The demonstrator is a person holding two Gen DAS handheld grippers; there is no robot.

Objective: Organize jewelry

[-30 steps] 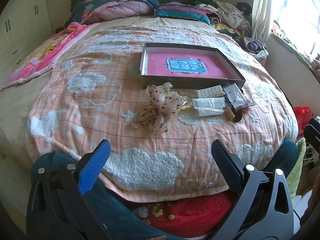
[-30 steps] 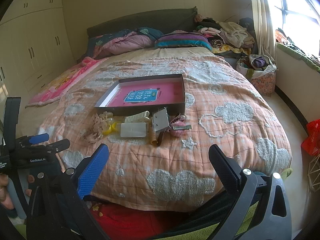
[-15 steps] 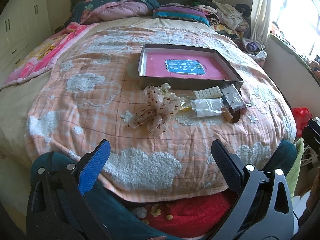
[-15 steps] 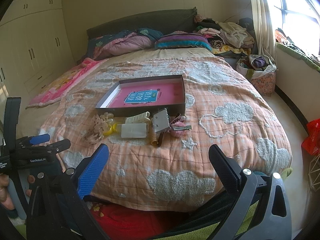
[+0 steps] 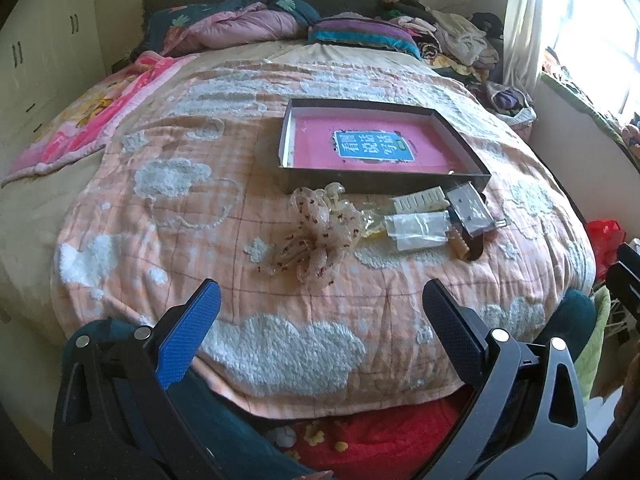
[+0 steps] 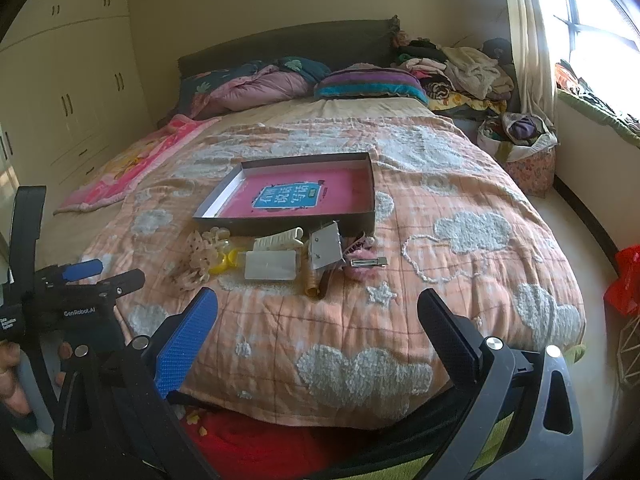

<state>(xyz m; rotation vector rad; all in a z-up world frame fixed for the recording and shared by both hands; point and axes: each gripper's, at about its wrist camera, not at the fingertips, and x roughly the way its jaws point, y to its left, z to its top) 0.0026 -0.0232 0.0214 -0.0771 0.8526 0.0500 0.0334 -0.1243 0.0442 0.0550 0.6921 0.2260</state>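
A shallow dark box [image 5: 380, 180] [image 6: 288, 226] with a pink bottom and a blue label lies on the bed. In front of it lies a heap of hair pieces: a sheer spotted bow [image 5: 316, 236] [image 6: 198, 258], a cream claw clip [image 5: 418, 202] [image 6: 280, 240], a clear packet [image 5: 416, 226] [image 6: 270, 266], a grey card [image 5: 472, 210] [image 6: 326, 246], a yellow clip [image 6: 224, 262] and a silver clip on a pink piece [image 6: 368, 262]. My left gripper [image 5: 320, 304] is open and empty near the bed's front edge. My right gripper [image 6: 318, 312] is open and empty too.
The orange quilt with white clouds [image 5: 180, 200] [image 6: 460, 232] covers the bed. Pillows and folded bedding [image 6: 280, 80] lie by the headboard, a pile of clothes [image 6: 460, 68] at the back right. A hand [image 6: 12, 376] holds the left gripper's body [image 6: 72, 304] at the left.
Both views have shifted only slightly; the box and the heap sit a little lower in the left wrist view. Both grippers stay open.
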